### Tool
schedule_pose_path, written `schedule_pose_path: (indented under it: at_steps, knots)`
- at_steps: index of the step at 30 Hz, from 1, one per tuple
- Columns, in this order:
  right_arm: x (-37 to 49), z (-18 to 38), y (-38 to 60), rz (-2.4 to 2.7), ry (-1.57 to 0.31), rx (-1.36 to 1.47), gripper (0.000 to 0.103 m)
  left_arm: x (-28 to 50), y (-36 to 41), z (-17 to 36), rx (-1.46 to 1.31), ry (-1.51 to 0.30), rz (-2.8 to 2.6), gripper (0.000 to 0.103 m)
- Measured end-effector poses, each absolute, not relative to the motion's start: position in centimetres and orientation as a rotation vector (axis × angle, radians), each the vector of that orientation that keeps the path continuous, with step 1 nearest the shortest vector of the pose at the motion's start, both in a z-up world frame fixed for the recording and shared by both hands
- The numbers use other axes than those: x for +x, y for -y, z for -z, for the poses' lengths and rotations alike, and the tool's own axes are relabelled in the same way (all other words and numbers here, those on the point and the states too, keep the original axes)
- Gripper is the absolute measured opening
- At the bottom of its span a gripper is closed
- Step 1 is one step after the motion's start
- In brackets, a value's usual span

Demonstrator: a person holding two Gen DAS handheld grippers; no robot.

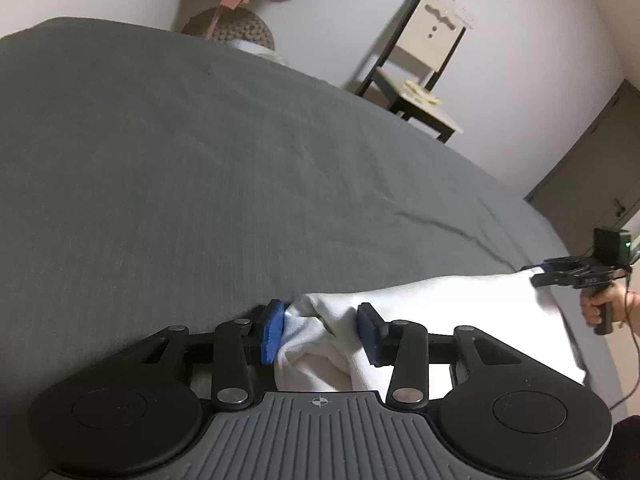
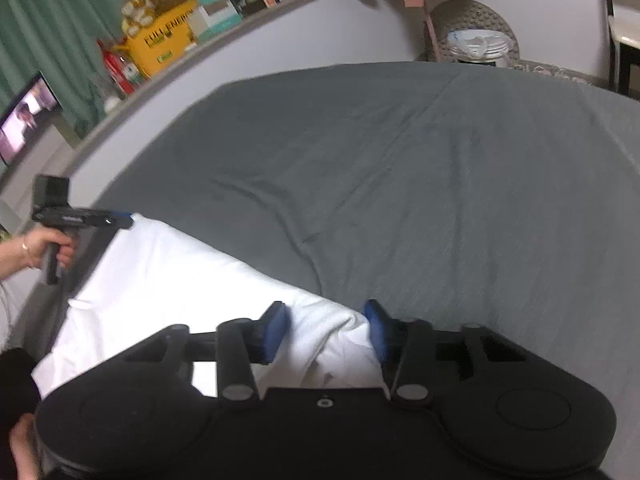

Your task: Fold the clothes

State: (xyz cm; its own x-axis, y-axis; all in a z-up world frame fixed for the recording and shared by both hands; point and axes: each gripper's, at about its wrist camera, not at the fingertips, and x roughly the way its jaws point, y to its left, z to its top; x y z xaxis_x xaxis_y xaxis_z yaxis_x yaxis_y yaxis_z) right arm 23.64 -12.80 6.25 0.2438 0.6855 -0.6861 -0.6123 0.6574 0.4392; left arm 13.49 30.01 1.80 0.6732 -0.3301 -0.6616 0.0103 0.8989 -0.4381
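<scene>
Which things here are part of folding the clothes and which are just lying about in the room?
Part of the job:
- white garment, spread on the grey bed cover
- left gripper, fingers closed on bunched white cloth
- right gripper, fingers closed on the other end

Just lying about:
- chair by the wall
- yellow box on the ledge
- screen
- round woven basket

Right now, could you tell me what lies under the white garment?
The white garment lies on the grey bed sheet, which shows bare all around it. Whether anything else sits beneath the cloth is hidden. Each tool, left and right, pinches one bunched end.
</scene>
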Motion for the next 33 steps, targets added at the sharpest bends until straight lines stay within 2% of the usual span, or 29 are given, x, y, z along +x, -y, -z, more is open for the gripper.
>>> schedule_pose_path:
  at_steps: [1, 2, 3, 12, 13, 17, 22, 25, 28, 30, 33]
  knots:
    - [23.5, -6.2, 12.7, -0.896, -0.986, 0.08, 0.021, 13.4, -29.7, -1.8, -0.41, -0.815, 0.202, 0.029]
    - [23.3, -6.2, 12.7, -0.9, -0.98, 0.067, 0.018, 13.2, -29.5, -1.8, -0.406, -0.81, 0.204, 0.022]
    - [23.1, -6.3, 12.7, -0.901, -0.967, 0.066, 0.016, 13.2, -29.3, -1.9, -0.394, -0.805, 0.202, 0.019]
    - [22.5, -8.9, 10.9, -0.8, -0.853, -0.053, 0.013, 14.3, -27.6, -5.0, -0.253, -0.735, 0.127, 0.006]
    - [22.6, -9.4, 10.5, -0.79, -0.841, -0.073, 0.013, 14.4, -27.5, -5.6, -0.238, -0.722, 0.116, 0.0]
    - [23.6, -11.5, 9.0, -0.764, -0.793, -0.111, 0.012, 15.2, -29.5, -8.9, -0.318, -0.581, 0.013, 0.0]
    - [24.2, -10.8, 8.2, -0.765, -0.87, -0.169, 0.013, 16.1, -30.6, -9.5, -0.45, -0.653, 0.176, 0.0]
    - [24.6, -9.8, 9.2, -0.75, -0.925, -0.139, 0.018, 15.7, -30.4, -8.6, -0.425, -0.727, 0.189, 0.001]
    - [24.7, -9.2, 10.6, -0.736, -0.933, -0.059, 0.031, 15.6, -29.9, -7.4, -0.458, -0.786, 0.195, 0.002]
    - [24.7, -8.8, 11.2, -0.735, -0.941, -0.01, 0.044, 15.4, -29.8, -6.6, -0.49, -0.809, 0.189, 0.002]
    - [24.7, -7.8, 11.8, -0.734, -0.965, 0.033, 0.048, 15.0, -29.8, -5.3, -0.566, -0.82, 0.182, 0.003]
